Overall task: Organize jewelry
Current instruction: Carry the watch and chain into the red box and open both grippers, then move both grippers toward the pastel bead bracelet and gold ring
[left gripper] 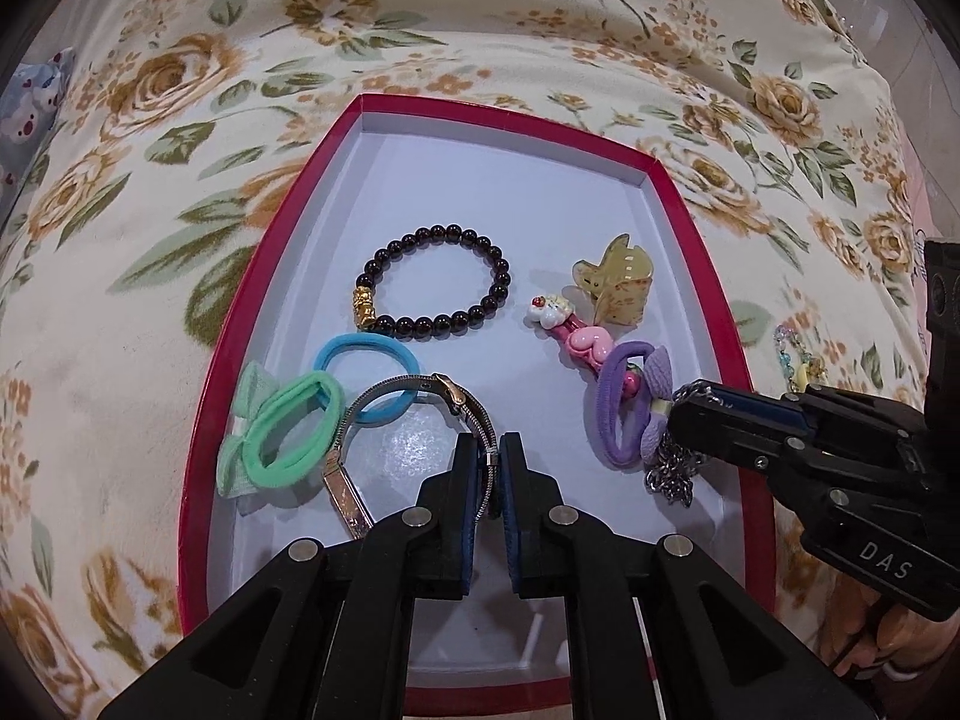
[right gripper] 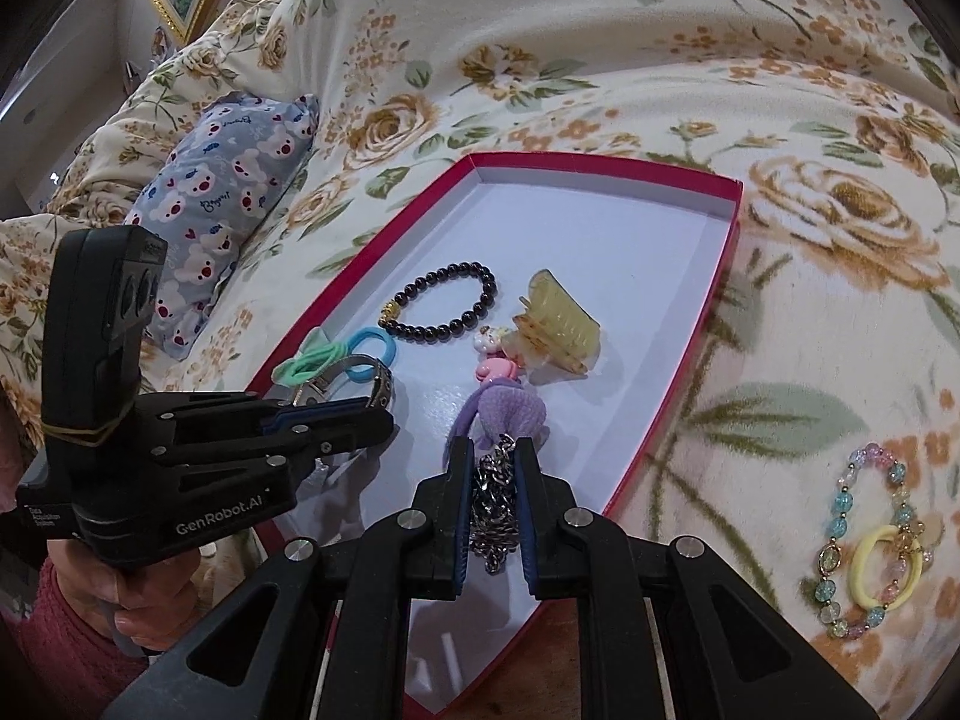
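The left gripper [left gripper: 495, 468] has its blue-padded fingers [left gripper: 471, 480] nearly closed on the mesh band of a silver metal wristwatch [left gripper: 414, 420], low over the floor of a shallow red cardboard box lid with a white inside [left gripper: 714, 276]. The right gripper [right gripper: 493, 480] has its fingers [right gripper: 459, 498] almost together around a bunched silver link chain [right gripper: 495, 510], which hangs between the pads down to the lid's floor. Already lying in the lid are a black bead bracelet with a gold charm [left gripper: 438, 282], a blue hair tie [left gripper: 366, 378], a green hair tie with a mesh bow [left gripper: 282, 432], a purple hair tie with a knitted bow [left gripper: 630, 408], a pink cartoon hair clip [left gripper: 576, 342] and a translucent yellow claw clip [left gripper: 618, 288]. Outside it, on the floral bed cover [right gripper: 660, 30], remain a pastel glass-bead bracelet [right gripper: 864, 540] and a yellow hair tie [right gripper: 885, 567]. Most pieces appear gathered; these two are left, and neither held piece has been let go yet.
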A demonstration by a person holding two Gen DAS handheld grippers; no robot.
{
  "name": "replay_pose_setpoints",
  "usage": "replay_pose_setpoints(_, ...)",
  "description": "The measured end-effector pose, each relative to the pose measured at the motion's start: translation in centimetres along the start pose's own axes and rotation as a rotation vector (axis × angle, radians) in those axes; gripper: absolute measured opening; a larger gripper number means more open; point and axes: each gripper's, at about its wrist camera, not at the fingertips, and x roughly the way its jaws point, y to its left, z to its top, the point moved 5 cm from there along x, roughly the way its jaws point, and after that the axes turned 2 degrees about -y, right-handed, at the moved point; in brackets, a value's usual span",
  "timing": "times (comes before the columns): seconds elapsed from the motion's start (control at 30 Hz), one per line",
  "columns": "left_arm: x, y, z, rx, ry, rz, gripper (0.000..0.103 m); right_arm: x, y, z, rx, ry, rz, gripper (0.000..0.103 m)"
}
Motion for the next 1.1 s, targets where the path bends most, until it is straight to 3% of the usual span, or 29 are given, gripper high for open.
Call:
replay_pose_setpoints(0.4,-0.6,-0.1,-0.1,0.002,-0.012,0.035,0.018,-0.7,0.2,0.3,-0.002,-0.016,0.012,0.016)
replay_pose_setpoints(0.63,-2.3,-0.6,-0.3,0.028,-0.042,0.038,0.024,-3.2,0.2,0.2,0.007,-0.048,0.004,0.02)
replay_pose_setpoints(0.73,-3.8,-1.0,-0.7,0.033,-0.072,0.047,0.044,-5.0,-0.2,-0.2,0.017,-0.078,0.001,0.04)
replay_pose_setpoints(0.77,-4.5,-1.2,-0.8,0.032,-0.092,0.047,0.051,-5.5,-0.4,-0.3,0.019,-0.087,-0.004,0.041)
replay_pose_setpoints(1.1,-8.2,-3.4,-3.8,0.018,-0.144,-0.003,0.06,-11.5,-4.1,-4.0,0.089,-0.139,-0.111,0.041)
